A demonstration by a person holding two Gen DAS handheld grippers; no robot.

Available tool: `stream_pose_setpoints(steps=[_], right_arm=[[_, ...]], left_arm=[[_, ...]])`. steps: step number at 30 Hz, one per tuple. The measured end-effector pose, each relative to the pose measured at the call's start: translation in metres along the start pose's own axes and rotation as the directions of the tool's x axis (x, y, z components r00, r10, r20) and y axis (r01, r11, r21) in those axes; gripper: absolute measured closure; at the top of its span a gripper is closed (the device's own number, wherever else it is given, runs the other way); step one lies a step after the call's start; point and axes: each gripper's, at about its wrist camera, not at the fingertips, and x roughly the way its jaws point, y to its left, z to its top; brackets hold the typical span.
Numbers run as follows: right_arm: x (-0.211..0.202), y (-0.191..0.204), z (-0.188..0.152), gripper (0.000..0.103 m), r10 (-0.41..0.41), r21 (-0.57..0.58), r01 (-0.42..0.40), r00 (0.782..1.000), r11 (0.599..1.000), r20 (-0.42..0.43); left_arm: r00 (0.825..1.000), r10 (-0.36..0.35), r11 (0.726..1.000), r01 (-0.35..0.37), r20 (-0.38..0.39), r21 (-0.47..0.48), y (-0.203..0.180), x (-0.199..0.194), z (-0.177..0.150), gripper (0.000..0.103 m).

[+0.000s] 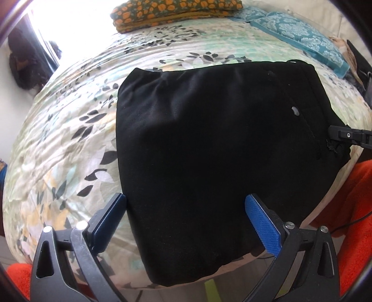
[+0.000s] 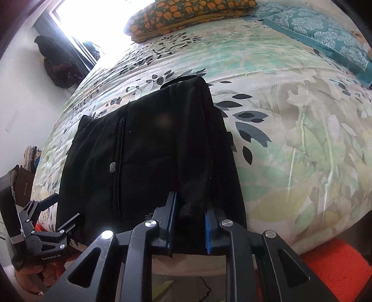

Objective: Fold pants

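Note:
The black pants (image 1: 209,151) lie folded into a thick rectangle on the floral bedspread (image 1: 69,139) near the bed's front edge. My left gripper (image 1: 186,206) is open, its blue pads spread wide over the near part of the pants, holding nothing. It also shows in the right wrist view (image 2: 62,209), open at the pants' left edge. My right gripper (image 2: 189,220) is shut on a raised ridge of the pants (image 2: 151,151) at their near right edge. Its tip shows in the left wrist view (image 1: 334,133) at the pants' right corner.
A folded orange-flowered blanket (image 1: 176,11) and a teal patterned pillow (image 1: 302,37) lie at the far side of the bed. An orange rug (image 2: 332,262) covers the floor below the bed's front edge. Dark clothes hang by the bright window (image 2: 60,62) at left.

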Motion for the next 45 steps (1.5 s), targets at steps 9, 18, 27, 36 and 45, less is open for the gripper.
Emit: stream_pose_setpoints(steps=[9,18,27,36,45], right_arm=[[0.0,0.004,0.001,0.081,-0.006,-0.001,0.006,1.0,1.0,0.007],[-0.001,0.003,0.0,0.07,0.002,0.0,-0.002,1.0,1.0,0.01],[-0.067,0.014,0.027,0.023,0.005,-0.016,-0.001,0.969,1.0,0.247],[0.035,0.043,0.101,0.098,0.151,-0.048,-0.149,0.988,0.988,0.038],[0.031,0.003,0.081,0.091,0.152,0.035,-0.155,0.986,0.987,0.069]], left_arm=[[1.0,0.008,1.0,-0.008,-0.001,0.002,-0.003,-0.001,-0.001,0.0],[1.0,0.007,1.0,-0.007,-0.013,0.002,-0.001,-0.001,0.003,0.0],[0.992,-0.082,0.986,0.094,0.092,-0.136,0.046,-0.031,0.044,0.002],[0.993,-0.12,0.993,0.12,0.001,0.018,-0.007,0.021,0.045,0.002],[0.985,-0.159,0.987,0.161,0.066,-0.027,0.009,-0.008,0.034,0.002]])
